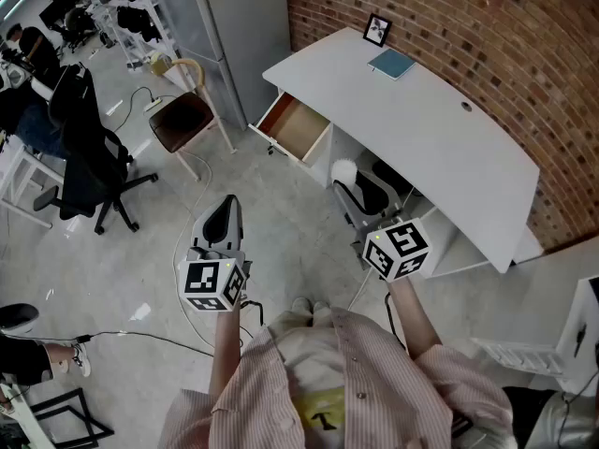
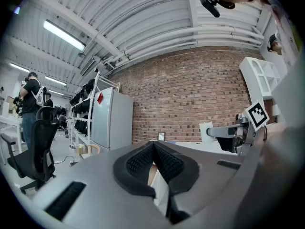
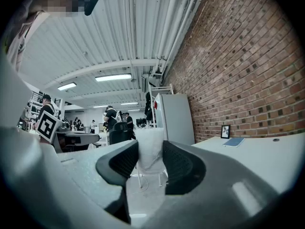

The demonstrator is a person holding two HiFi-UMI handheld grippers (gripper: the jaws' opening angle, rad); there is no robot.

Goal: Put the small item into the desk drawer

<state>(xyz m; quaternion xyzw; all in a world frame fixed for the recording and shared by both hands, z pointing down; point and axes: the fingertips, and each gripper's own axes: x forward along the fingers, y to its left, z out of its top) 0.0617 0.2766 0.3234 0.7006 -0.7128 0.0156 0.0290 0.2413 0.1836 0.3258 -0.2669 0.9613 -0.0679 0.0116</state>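
The small white item (image 3: 150, 147) is pinched between the pads of my right tool (image 1: 360, 187), whose jaws stand wide around it. I hold it in the air above the floor (image 1: 281, 241), just in front of the white worktop (image 1: 440, 129). In the head view the open drawer (image 1: 295, 127) lies near, at ten o'clock from the item. A blue book (image 1: 391, 63) and a picture frame (image 1: 377, 29) sit on the worktop at twelve o'clock. My left tool (image 1: 225, 215) hangs at seven o'clock, its jaws pressed together.
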